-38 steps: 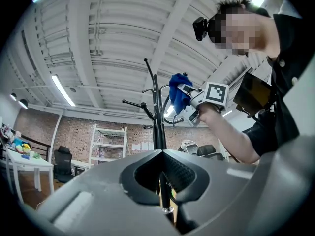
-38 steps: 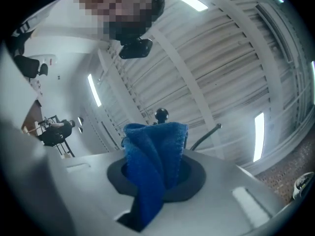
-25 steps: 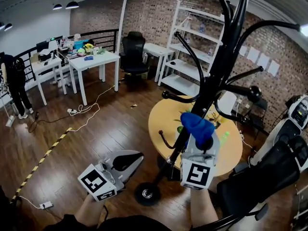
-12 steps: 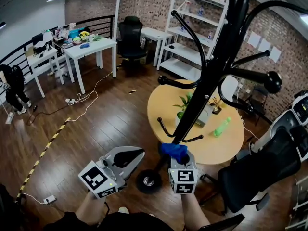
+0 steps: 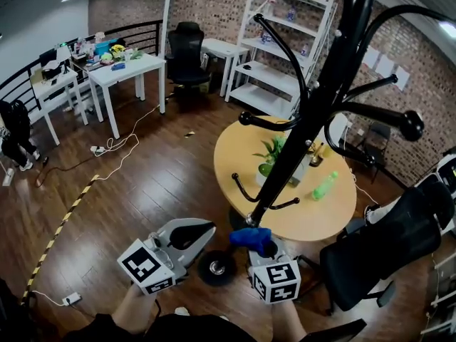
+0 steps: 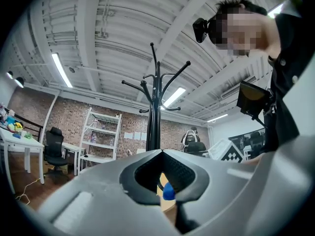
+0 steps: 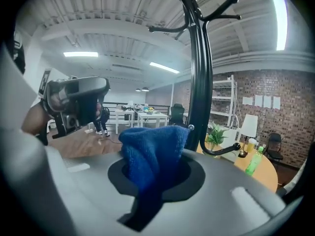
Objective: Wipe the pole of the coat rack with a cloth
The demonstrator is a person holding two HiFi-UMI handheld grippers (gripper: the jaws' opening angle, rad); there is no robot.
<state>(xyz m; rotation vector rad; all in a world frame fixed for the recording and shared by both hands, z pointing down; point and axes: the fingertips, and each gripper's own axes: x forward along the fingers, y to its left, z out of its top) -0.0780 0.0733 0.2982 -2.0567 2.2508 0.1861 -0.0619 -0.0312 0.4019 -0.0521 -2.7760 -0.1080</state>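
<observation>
The black coat rack pole (image 5: 299, 148) leans up from its round base (image 5: 216, 268) to hooked arms at the top. My right gripper (image 5: 255, 244) is shut on a blue cloth (image 5: 251, 237), low against the pole just above the base. In the right gripper view the cloth (image 7: 152, 149) bulges out of the gripper (image 7: 155, 173), its right edge against the pole (image 7: 201, 82). My left gripper (image 5: 187, 235) hovers left of the base, shut and holding nothing. In its own view the left gripper (image 6: 162, 181) faces the pole (image 6: 155, 122).
A round yellow table (image 5: 235, 155) stands behind the pole with a plant (image 5: 271, 159) and a green bottle (image 5: 324, 185). A black office chair (image 5: 377, 251) is close on the right. White shelves (image 5: 285, 48) and white desks (image 5: 125, 70) stand further back; cables lie on the wooden floor.
My right gripper has slid down the pole with the blue cloth, from about mid-height to just above the base. The left gripper has hardly moved.
</observation>
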